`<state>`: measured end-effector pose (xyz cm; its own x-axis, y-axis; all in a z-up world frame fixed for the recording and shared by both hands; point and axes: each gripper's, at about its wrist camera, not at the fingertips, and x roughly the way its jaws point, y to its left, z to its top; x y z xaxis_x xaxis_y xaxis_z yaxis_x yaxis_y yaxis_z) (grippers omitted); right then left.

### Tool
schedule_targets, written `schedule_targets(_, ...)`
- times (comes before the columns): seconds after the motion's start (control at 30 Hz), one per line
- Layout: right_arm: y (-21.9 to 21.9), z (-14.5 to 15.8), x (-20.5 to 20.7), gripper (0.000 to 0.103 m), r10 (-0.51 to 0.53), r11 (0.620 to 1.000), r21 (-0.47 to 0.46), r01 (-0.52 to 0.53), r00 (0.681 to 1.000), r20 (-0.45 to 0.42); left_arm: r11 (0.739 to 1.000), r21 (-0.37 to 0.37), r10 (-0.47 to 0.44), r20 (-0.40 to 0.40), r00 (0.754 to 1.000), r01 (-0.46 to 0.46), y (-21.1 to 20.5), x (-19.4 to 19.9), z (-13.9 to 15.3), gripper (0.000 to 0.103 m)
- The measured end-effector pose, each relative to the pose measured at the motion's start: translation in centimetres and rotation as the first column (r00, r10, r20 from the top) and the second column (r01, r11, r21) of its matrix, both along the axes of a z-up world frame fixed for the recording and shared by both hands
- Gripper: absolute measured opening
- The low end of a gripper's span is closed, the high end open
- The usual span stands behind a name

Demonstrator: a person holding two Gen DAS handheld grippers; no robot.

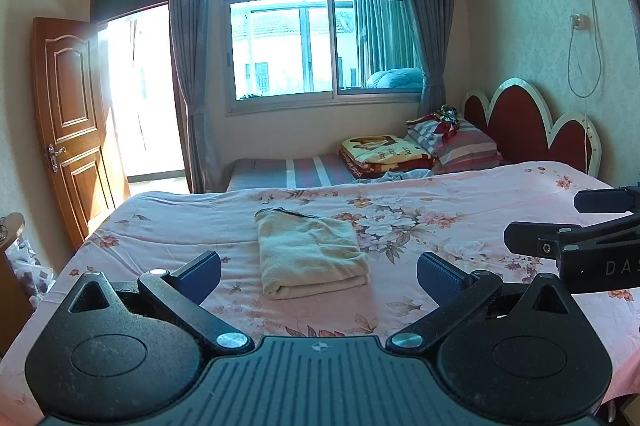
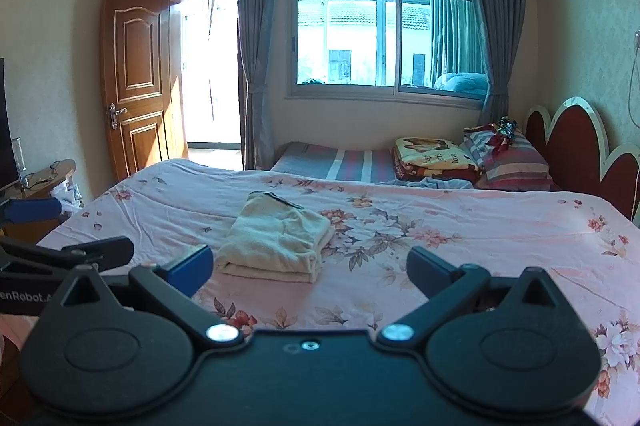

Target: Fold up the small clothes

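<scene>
A cream garment [image 1: 310,254] lies folded into a small rectangle on the pink floral bedspread [image 1: 440,209]. It also shows in the right wrist view [image 2: 276,242]. My left gripper [image 1: 319,276] is open and empty, held just short of the garment's near edge. My right gripper [image 2: 310,268] is open and empty, a little to the right of the garment and above the bed. The right gripper also shows in the left wrist view [image 1: 560,222] at the right edge. The left gripper shows in the right wrist view [image 2: 60,230] at the left edge.
Folded blankets [image 1: 384,151] and striped pillows [image 1: 468,143] lie at the far side near the red headboard [image 1: 528,121]. A wooden door [image 1: 72,121] stands open at the left. A side table [image 2: 44,177] stands left of the bed.
</scene>
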<state>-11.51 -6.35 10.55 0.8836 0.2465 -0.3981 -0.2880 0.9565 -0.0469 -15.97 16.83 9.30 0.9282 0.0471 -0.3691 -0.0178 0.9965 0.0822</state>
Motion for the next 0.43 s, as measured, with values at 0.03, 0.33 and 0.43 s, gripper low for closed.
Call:
schedule_targets(0.03,0.02,-0.02,0.03,0.102,0.001,1.000,0.000,-0.001,1.000,-0.001,1.000,-0.001,0.001,0.000,1.000,-0.001,0.04,0.02,-0.05,0.103)
schedule_targets(0.33,-0.03,-0.36,0.41,0.102,-0.005,1.000,-0.002,0.005,1.000,-0.008,1.000,0.002,-0.017,0.042,0.999,0.017,0.15,-0.10,0.03,0.103)
schedule_targets(0.43,0.00,-0.45,0.47,0.102,-0.003,1.000,-0.001,0.003,1.000,-0.010,0.999,-0.031,-0.031,0.017,0.999,0.032,0.41,0.15,-0.13,0.103)
